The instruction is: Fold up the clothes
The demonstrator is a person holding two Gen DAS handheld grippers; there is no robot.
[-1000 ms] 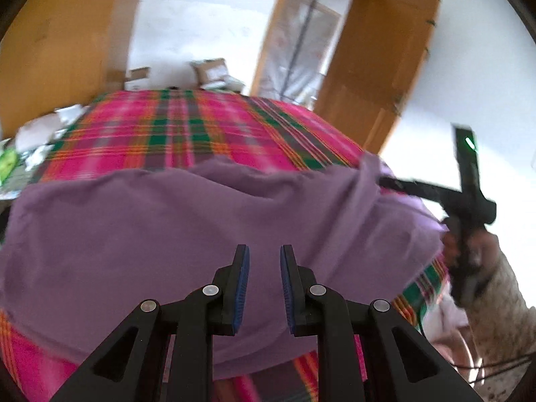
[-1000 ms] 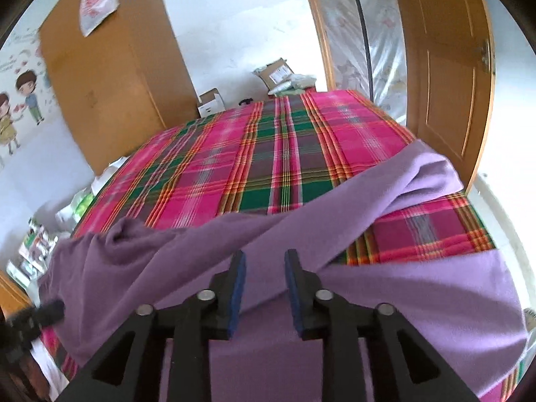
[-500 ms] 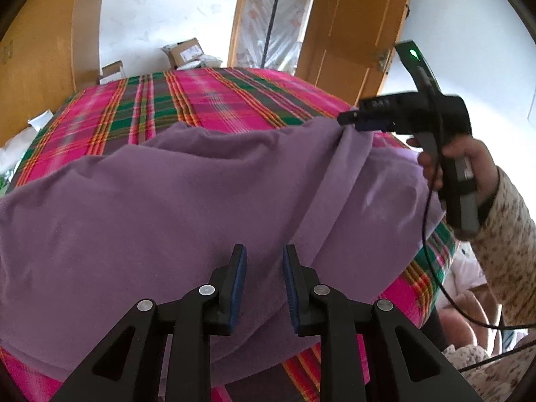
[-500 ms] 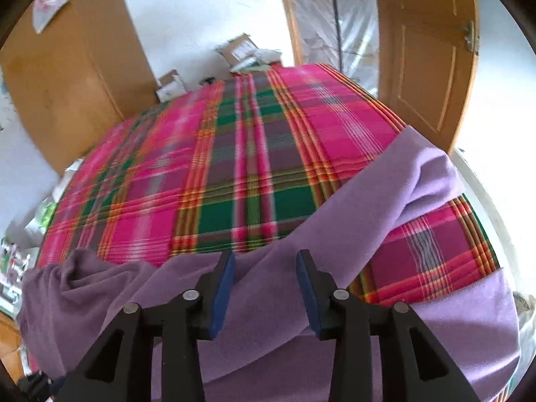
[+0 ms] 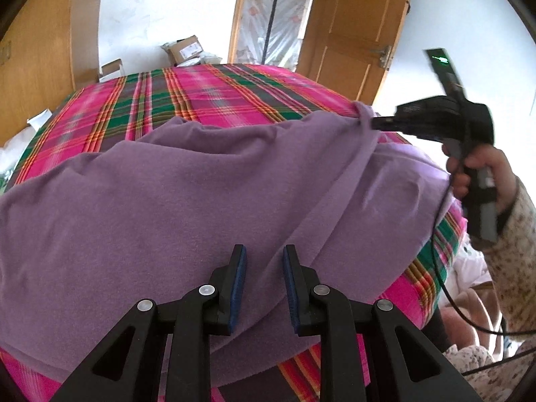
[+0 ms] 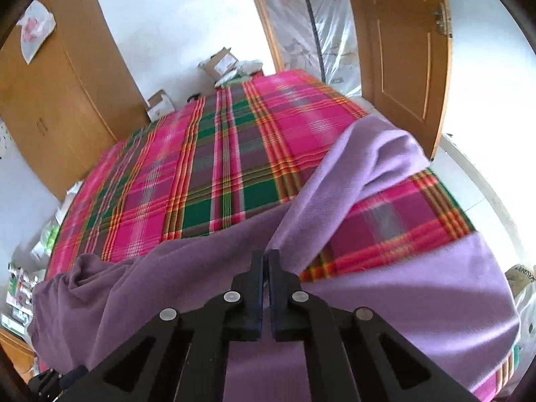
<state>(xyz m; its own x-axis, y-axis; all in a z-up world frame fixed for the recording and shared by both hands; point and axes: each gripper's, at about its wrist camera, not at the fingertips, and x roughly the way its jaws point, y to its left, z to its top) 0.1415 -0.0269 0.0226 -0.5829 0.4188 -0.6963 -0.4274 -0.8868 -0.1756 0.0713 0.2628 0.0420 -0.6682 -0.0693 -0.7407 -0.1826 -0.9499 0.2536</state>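
Left black two-finger gripper with blue pads (image 5: 261, 261): we log its jaws spread apart, hovering over the cloth with nothing between them.

Right black two-finger gripper (image 6: 265, 261): jaws pressed nearly together, pinching a raised ridge of the cloth. In the left wrist view we see this same tool (image 5: 378, 123) from the side, its tip gripping a bunched corner of fabric.

Large purple soft-knit garment (image 5: 174, 194): spread across the near part of the bed, much of it lying loose with shallow wrinkles. One long band (image 6: 338, 181) runs diagonally from the right gripper toward the far right edge of the bed, where it folds over itself. A flatter, paler panel (image 6: 418, 288) lies on the near right side. We cannot tell which part is sleeve or body.

Pink, green and orange plaid bedspread (image 6: 214, 167): bears the garment; its far half lies bare.

Open cardboard boxes (image 6: 221, 63): beyond the bed's far end by the white wall; contents not legible.

Person's right hand (image 5: 475, 171): wrapped around the gripper's handle, in a pale speckled knit sleeve (image 5: 512, 261); a black cable (image 5: 445, 268) hangs below.

Wooden door (image 6: 402, 50): standing open, right of the bed.
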